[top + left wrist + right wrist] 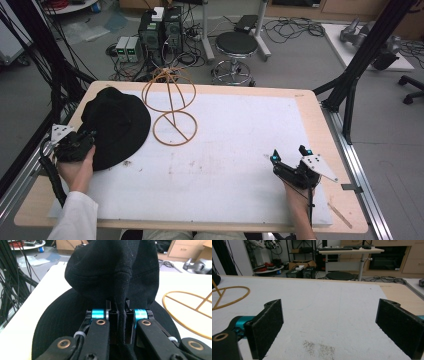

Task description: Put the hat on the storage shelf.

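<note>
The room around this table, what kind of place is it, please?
Probably a robotics or research lab. Black cables hang from a dark frame, computer boxes sit on the floor among loose wires, and a round stool and a desk with a keyboard stand behind the table.

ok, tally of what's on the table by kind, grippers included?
Black hat: 1, its brim pinched by the left gripper
Gold wire hat stand: 1
Handheld grippers: 2, the left one shut on the hat, the right gripper open over the white mat
White mat: 1
Total: 5
</note>
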`<state>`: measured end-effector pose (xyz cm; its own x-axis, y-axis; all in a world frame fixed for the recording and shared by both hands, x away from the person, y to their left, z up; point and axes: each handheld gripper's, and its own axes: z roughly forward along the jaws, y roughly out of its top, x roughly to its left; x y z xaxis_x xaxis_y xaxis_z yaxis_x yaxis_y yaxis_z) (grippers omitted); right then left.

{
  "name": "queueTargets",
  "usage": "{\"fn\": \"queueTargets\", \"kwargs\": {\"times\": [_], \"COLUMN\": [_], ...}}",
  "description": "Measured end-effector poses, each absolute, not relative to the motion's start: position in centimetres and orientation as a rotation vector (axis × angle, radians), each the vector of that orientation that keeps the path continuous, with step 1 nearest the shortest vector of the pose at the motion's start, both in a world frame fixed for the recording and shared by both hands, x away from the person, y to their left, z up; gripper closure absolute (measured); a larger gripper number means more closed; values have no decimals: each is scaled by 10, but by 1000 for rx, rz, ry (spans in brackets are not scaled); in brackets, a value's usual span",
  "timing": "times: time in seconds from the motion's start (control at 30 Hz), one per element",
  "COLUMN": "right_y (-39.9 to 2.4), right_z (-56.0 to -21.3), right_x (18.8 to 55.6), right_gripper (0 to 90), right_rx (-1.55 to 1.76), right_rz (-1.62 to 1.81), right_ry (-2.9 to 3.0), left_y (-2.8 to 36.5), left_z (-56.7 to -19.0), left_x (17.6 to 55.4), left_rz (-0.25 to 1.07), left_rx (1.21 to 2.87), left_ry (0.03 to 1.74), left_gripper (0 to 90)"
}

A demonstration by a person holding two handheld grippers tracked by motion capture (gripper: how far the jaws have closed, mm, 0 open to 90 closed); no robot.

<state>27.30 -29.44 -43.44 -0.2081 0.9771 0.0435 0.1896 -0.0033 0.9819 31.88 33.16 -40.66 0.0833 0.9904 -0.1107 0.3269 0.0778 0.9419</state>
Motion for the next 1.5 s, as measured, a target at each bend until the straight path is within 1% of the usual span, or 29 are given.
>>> {"fn": "queueTargets", "kwargs": {"times": [0.07,0.3,0.63,0.73,1.0,1.17,1.3,1.5], "right_y": [-295,-295,-294,-294,-293,-292,-292,-293], "right_z": [-434,-434,-434,-435,-434,-434,-434,-434], "right_x": [273,273,272,273,272,272,273,273], "right_gripper": [68,68,68,68,68,68,68,68], "right_rx": [1259,1259,1265,1253,1242,1248,1241,1239], "right_rz": [1287,1287,1285,1283,1279,1285,1286,1291], "right_ry": [1498,1500,1497,1500,1500,1504,1508,1510], "left_y": [333,332,334,334,331,322,315,304], "left_z": [-405,-396,-381,-372,-359,-344,-337,-320], "left_x": [318,312,311,307,298,294,298,301], "left_rz": [876,921,928,942,994,1031,1062,1105], "left_rx": [1386,1360,1306,1266,1223,1191,1197,1148], "left_ry": [1418,1349,1319,1305,1242,1164,1148,1110], "left_gripper": [875,875,873,873,873,874,875,874]}}
